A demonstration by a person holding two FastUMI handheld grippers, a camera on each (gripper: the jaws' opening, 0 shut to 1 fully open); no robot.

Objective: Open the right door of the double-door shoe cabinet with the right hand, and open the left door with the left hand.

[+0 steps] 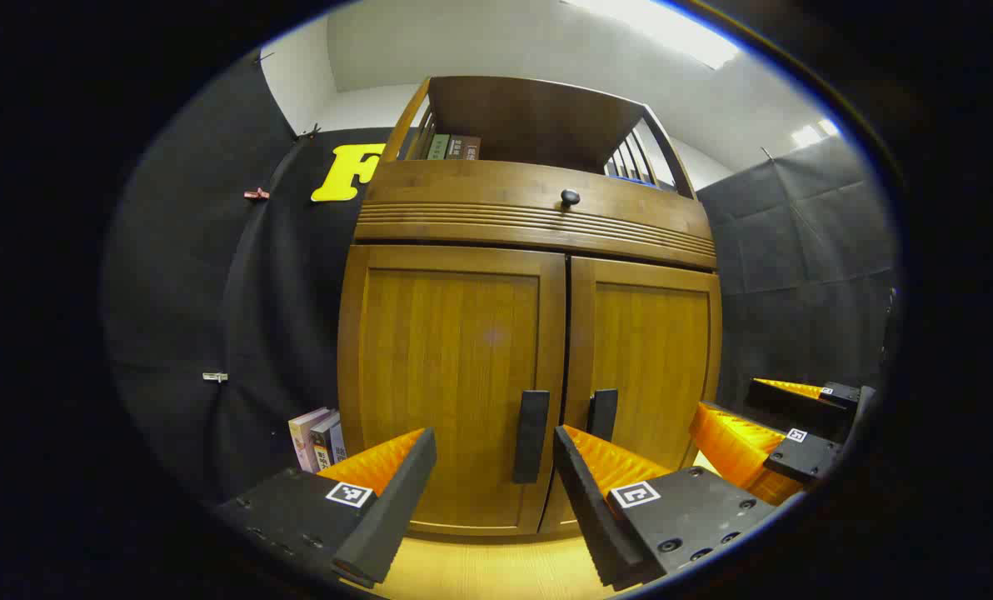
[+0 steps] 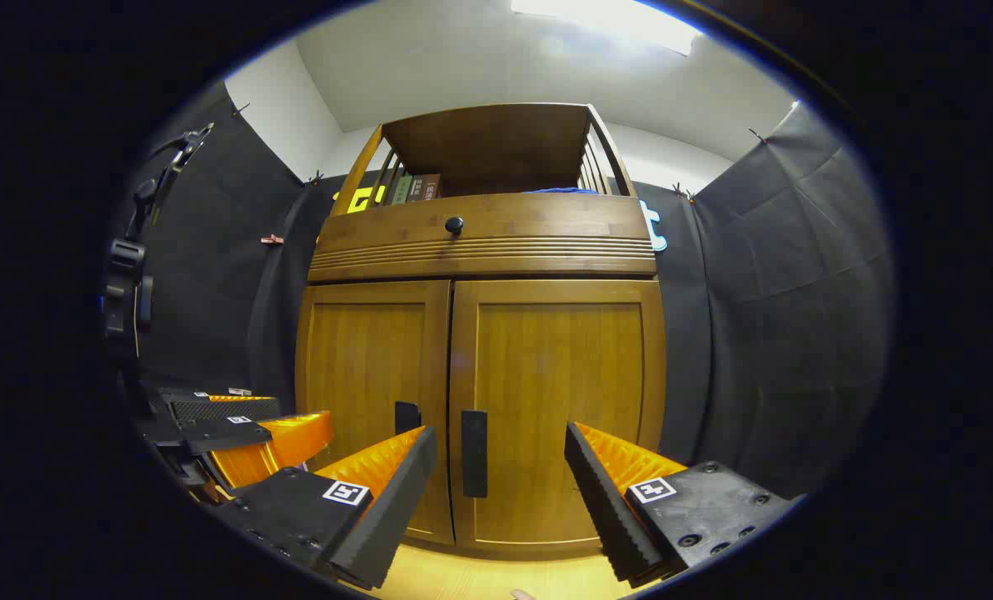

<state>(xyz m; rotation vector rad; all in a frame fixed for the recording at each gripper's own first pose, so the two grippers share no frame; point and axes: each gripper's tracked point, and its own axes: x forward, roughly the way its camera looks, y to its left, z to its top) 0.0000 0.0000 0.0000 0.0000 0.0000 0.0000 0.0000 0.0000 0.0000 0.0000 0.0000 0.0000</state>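
Ahead of each released tool, a closed door's handle stands apart.

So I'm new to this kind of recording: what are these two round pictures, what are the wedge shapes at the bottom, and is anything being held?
Each picture comes from a camera riding on a hand-held gripper, looking forward along its two fingers. Those wedges are the fingers.

In the left gripper view, the left gripper is open, its fingers framing the left door handle of the shoe cabinet. The other gripper shows at the right edge.

In the right gripper view, the right gripper is open before the right door handle.

Both doors look closed and nothing is held. Books stand beside the cabinet, which sits on a pale wooden surface.
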